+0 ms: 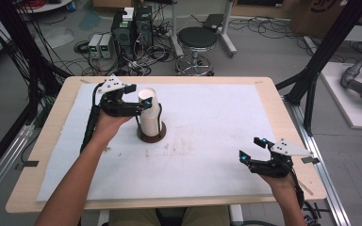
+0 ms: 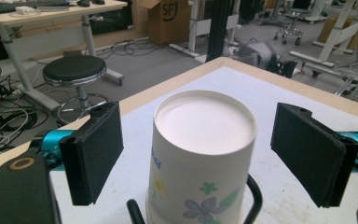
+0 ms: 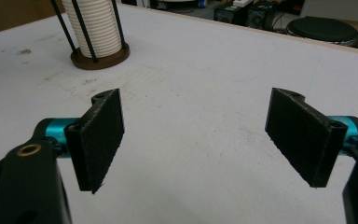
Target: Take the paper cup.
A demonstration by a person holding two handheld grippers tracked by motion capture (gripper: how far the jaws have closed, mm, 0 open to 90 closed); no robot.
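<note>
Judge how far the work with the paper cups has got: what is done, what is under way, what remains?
Done: nothing visibly; the stack of paper cups sits inverted in its brown-based holder. Under way: the left gripper is open, jaws either side of the top cup, not touching it. Left, probably: closing and lifting it. The right gripper is open over the white mat.

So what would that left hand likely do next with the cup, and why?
Probably squeeze the left tongs shut on the top paper cup. Their pads stand open on either side of it with gaps showing, so nothing is gripped yet. The cup sits upside down on a stack in a holder. The right tongs rest open, apart.
</note>
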